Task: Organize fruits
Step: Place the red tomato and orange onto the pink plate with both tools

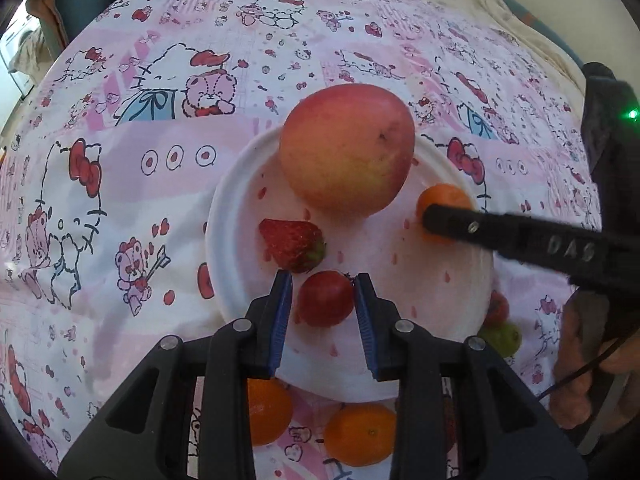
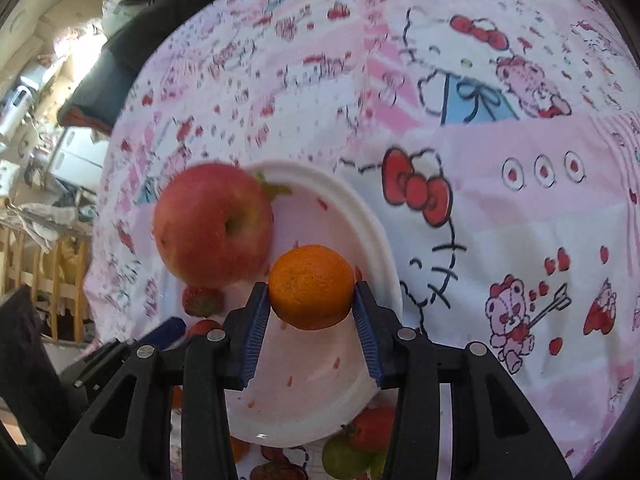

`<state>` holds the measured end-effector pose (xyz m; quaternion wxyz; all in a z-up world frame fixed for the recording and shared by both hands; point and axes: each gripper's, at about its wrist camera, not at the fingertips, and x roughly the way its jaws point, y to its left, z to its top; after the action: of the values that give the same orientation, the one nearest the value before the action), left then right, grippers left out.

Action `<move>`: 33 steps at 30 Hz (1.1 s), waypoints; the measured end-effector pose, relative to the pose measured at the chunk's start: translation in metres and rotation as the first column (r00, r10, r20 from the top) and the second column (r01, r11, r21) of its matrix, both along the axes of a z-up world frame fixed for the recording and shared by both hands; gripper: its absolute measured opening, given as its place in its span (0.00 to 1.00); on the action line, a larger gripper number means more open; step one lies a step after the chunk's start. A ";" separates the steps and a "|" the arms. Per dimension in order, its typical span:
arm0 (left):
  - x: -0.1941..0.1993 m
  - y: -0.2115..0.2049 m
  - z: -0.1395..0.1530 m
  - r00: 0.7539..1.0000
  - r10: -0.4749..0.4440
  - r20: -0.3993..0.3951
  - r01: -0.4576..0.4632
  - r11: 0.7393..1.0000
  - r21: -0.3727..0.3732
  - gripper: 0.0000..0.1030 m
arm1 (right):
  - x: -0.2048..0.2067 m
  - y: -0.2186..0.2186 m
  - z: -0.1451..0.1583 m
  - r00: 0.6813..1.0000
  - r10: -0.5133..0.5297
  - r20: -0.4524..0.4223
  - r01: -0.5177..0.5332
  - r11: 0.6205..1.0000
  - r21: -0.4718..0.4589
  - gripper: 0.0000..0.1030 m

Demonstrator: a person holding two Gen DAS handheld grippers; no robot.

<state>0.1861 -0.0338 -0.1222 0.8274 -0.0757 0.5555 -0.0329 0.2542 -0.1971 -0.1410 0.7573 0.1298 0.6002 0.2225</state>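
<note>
Currently both tools work over a white plate [image 1: 228, 216] set on a cartoon-print pink cloth [image 1: 120, 184]. Left tool [image 1: 323, 300] is clamped on a small round red fruit [image 1: 326, 299], blue pads touching both its sides, above the plate's near half. A strawberry [image 1: 294, 245] lies on the plate just beyond it, and a large red-yellow apple [image 1: 347, 146] sits at the far rim. Right tool [image 2: 311, 300] grips a mandarin [image 2: 311, 286], pads pressed on either side, over the plate beside the apple. Off the plate, on the cloth nearby: two more mandarins [image 1: 360, 434], a green fruit [image 1: 502, 338], and another reddish fruit [image 2: 374, 428], partly hidden.
</note>
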 end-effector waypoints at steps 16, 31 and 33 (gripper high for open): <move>-0.006 -0.007 0.003 1.000 -0.025 0.016 0.025 0.999 0.028 0.66 | 0.003 -0.008 0.008 0.998 -0.058 -0.020 0.059 0.996 0.062 0.60; -0.012 -0.005 0.021 0.998 -0.023 0.058 0.023 1.000 0.005 0.86 | 0.000 -0.013 0.033 0.997 -0.071 0.041 0.066 0.993 0.102 0.84; -0.014 -0.001 0.029 0.997 -0.009 0.083 0.009 1.000 0.003 0.86 | -0.002 -0.015 0.036 0.996 -0.077 0.045 0.072 0.992 0.103 0.84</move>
<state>0.1721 -0.0353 -0.0936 0.8496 -0.0707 0.5212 -0.0391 0.2520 -0.2122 -0.1054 0.7720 0.1847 0.5642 0.2274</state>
